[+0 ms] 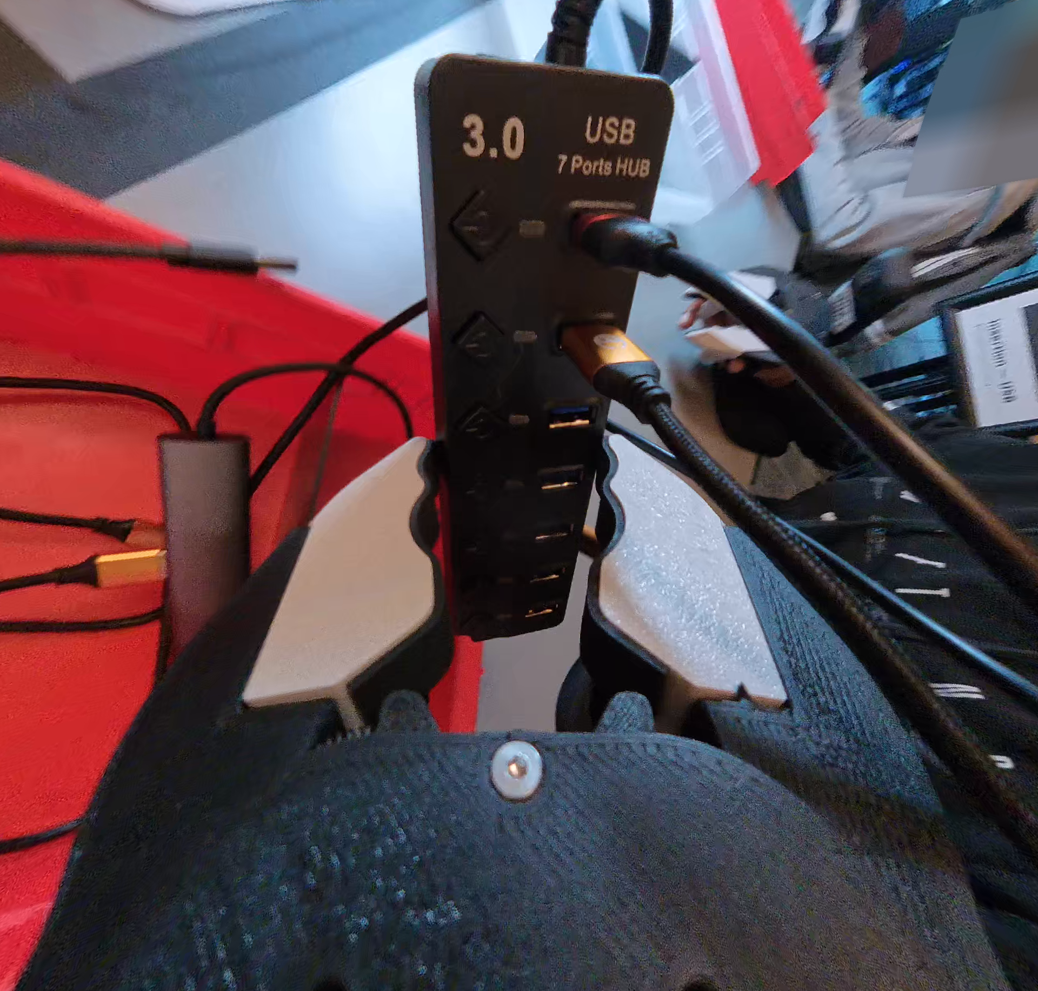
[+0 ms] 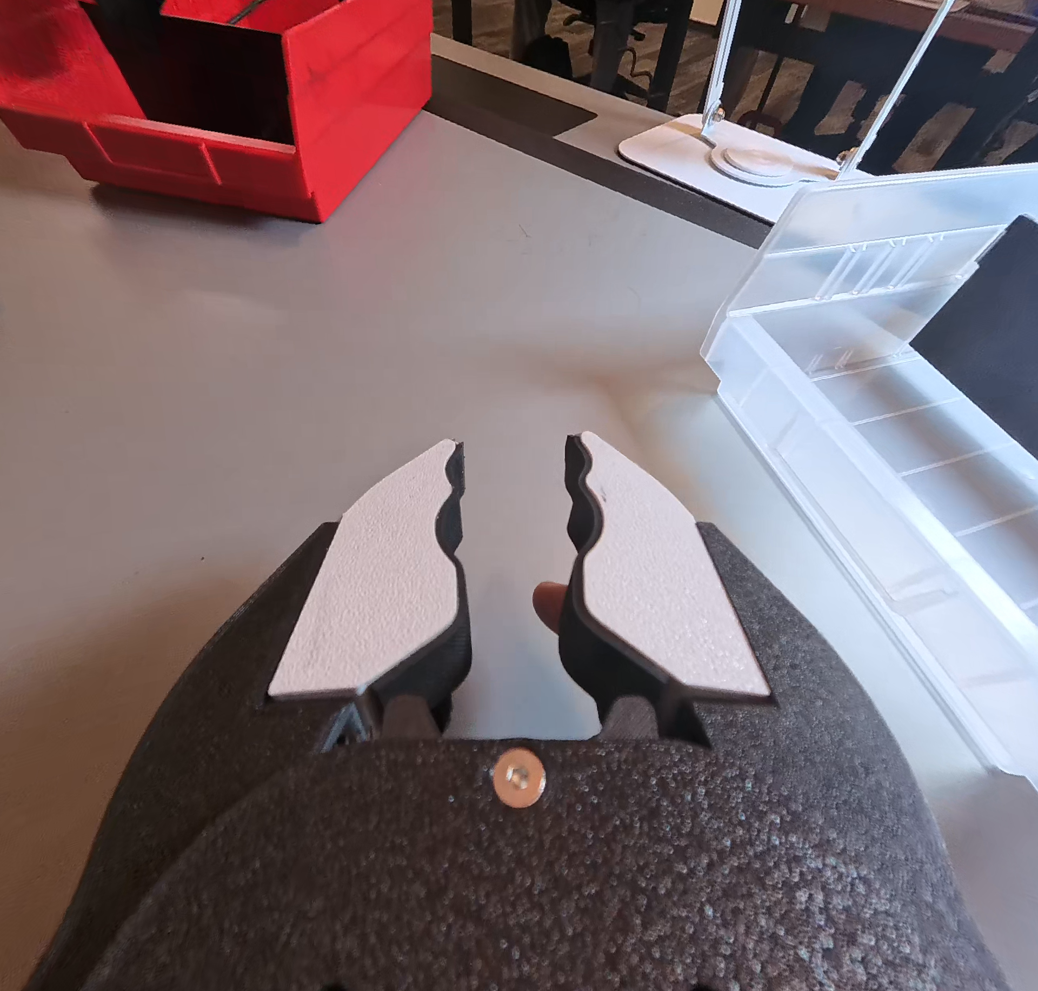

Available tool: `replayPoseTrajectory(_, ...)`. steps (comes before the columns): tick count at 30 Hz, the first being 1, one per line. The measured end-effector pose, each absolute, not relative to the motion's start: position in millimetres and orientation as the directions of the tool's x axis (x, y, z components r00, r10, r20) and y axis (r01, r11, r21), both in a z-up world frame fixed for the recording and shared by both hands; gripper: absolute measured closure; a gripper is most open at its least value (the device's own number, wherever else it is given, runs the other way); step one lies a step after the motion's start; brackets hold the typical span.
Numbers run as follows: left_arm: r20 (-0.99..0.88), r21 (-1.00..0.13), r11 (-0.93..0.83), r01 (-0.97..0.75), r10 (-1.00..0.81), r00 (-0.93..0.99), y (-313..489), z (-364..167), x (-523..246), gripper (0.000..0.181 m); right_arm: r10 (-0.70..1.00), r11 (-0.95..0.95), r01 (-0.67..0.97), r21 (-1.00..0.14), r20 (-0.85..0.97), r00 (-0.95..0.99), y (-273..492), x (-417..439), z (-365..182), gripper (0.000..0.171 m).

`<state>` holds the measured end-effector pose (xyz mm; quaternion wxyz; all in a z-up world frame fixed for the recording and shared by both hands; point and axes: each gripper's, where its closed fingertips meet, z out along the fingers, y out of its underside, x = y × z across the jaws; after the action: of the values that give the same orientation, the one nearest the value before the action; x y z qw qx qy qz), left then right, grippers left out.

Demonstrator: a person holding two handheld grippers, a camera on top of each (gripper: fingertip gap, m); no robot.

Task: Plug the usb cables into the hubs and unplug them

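Above the red bin [image 1: 84, 683], which holds a grey hub [image 1: 205, 526] with cables, the left tongs [image 1: 519, 447] pinch a black hub [image 1: 528, 346] carrying two plugged cables, while the right tongs [image 2: 514, 447] hover spread over the counter [image 2: 281, 374] beside a clear bin [image 2: 898, 402].

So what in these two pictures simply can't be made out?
- Left wrist view: the black hub's lowest ports sit dark between the left gripper's fingers, so their state is unclear.
- Left wrist view: where the two plugged cables lead is cut off by the right edge.
- Left wrist view: the background is smeared by blur.
- Right wrist view: the red bin's contents are hidden by its walls and the top edge.
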<state>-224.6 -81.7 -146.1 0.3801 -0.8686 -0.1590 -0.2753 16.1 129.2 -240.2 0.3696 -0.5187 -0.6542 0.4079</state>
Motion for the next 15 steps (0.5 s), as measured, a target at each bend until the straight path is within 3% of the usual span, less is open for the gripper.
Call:
replayPoseTrajectory(8,0.492,-0.795,-0.400,0.457,0.017,0.870,-86.0,-48.3,-226.9,0.126,0.969,0.173,0.361,-0.916,0.093,-0.229,118.7,15.4,-240.8,0.136)
replayPoseTrajectory(15,0.300,-0.937,-0.187,0.294,-0.007,0.954,-91.5,29.9,-208.4,0.127,0.958,0.192,0.261,-0.946,0.123,-0.260,112.7,1.9,-199.2,0.136)
